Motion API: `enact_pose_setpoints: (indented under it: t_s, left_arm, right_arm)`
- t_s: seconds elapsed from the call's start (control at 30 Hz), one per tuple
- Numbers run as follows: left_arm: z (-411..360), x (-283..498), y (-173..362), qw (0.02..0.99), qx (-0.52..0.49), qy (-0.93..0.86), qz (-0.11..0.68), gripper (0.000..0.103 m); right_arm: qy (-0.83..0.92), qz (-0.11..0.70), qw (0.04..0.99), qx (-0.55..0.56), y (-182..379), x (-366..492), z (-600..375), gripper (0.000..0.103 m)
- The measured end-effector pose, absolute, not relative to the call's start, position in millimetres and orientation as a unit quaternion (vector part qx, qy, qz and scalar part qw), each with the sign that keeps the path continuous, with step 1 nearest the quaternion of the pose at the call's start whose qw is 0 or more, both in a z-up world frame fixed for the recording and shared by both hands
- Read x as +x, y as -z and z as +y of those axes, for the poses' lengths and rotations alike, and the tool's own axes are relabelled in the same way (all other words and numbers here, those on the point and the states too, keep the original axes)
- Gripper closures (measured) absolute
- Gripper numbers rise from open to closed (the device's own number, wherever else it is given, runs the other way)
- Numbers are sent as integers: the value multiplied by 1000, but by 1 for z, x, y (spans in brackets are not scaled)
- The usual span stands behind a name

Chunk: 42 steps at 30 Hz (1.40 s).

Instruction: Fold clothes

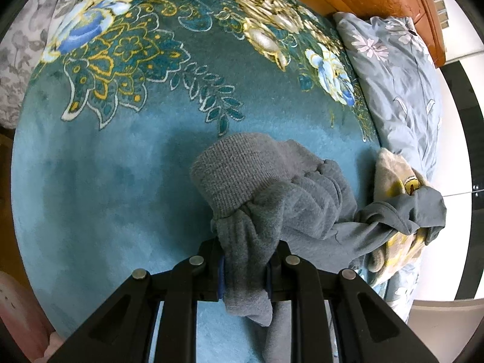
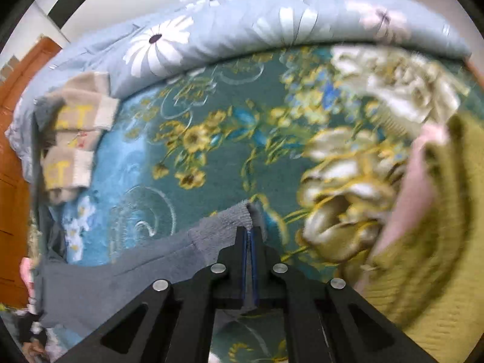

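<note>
Left tongs (image 1: 245, 267) and right tongs (image 2: 248, 236) pinching grey sweater (image 1: 272, 187), teal blanket (image 1: 106, 181) beneath

The right gripper (image 2: 248, 236) has its fingers (image 2: 242, 251) pinched on the grey garment's ribbed cuff (image 2: 224, 227) above the teal floral blanket (image 2: 211, 139).

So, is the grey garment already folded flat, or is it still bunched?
Still bunched. The grey garment lies crumpled on the teal blanket, pinched by the left gripper and the right gripper.
</note>
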<state>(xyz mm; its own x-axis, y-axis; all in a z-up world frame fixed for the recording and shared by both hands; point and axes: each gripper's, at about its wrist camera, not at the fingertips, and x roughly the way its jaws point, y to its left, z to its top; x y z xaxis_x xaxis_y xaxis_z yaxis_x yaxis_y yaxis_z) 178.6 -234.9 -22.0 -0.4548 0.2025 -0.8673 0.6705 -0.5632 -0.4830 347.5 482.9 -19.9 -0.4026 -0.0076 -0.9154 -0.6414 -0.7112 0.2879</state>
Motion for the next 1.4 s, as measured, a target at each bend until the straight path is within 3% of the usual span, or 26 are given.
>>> enact_pose_setpoints:
  t_s: [0.27, 0.4, 0.57, 0.6, 0.67, 0.73, 0.87, 1.0, 1.1, 1.27, 1.37, 1.4]
  left_arm:
    - [-234, 177, 25, 161, 501, 729, 438, 82]
    - [-234, 177, 25, 159, 503, 730, 436, 82]
    - [-236, 179, 24, 152, 497, 730, 444, 82]
    - [-236, 179, 24, 151, 497, 730, 444, 82]
    - [-236, 178, 22, 146, 496, 732, 444, 82]
    - [-237, 179, 12, 133, 475, 750, 441, 83]
    - [-236, 190, -39, 97, 364, 833, 405, 84]
    - [-226, 182, -27, 104, 420, 820, 375, 83]
    - [-234, 178, 10, 113, 490, 753, 424, 83]
    - [-244, 189, 17, 114, 480, 732, 470, 83]
    - [-242, 190, 16, 114, 480, 733, 469, 83]
    - [-242, 190, 16, 113, 480, 733, 468, 83]
  right_arm:
    - [-781, 329, 182, -499, 0, 370, 467, 87]
    - [-736, 357, 152, -554, 39, 383, 441, 77]
    - [-708, 417, 196, -535, 70, 388, 443, 75]
    - [-709, 432, 199, -521, 70, 388, 444, 78]
    - [-705, 473, 198, -489, 64, 387, 447, 96]
    - [-712, 485, 197, -468, 48, 384, 445, 96]
    - [-800, 433, 137, -393, -41, 386, 428, 96]
    - [-815, 363, 123, -434, -69, 410, 407, 96]
    - [-757, 333, 168, -537, -18, 427, 401, 96]
    - [-686, 340, 203, -610, 29, 444, 402, 96]
    - [-689, 314, 191, -625, 13, 433, 391, 90]
    - [-694, 308, 182, -625, 3, 429, 388, 80]
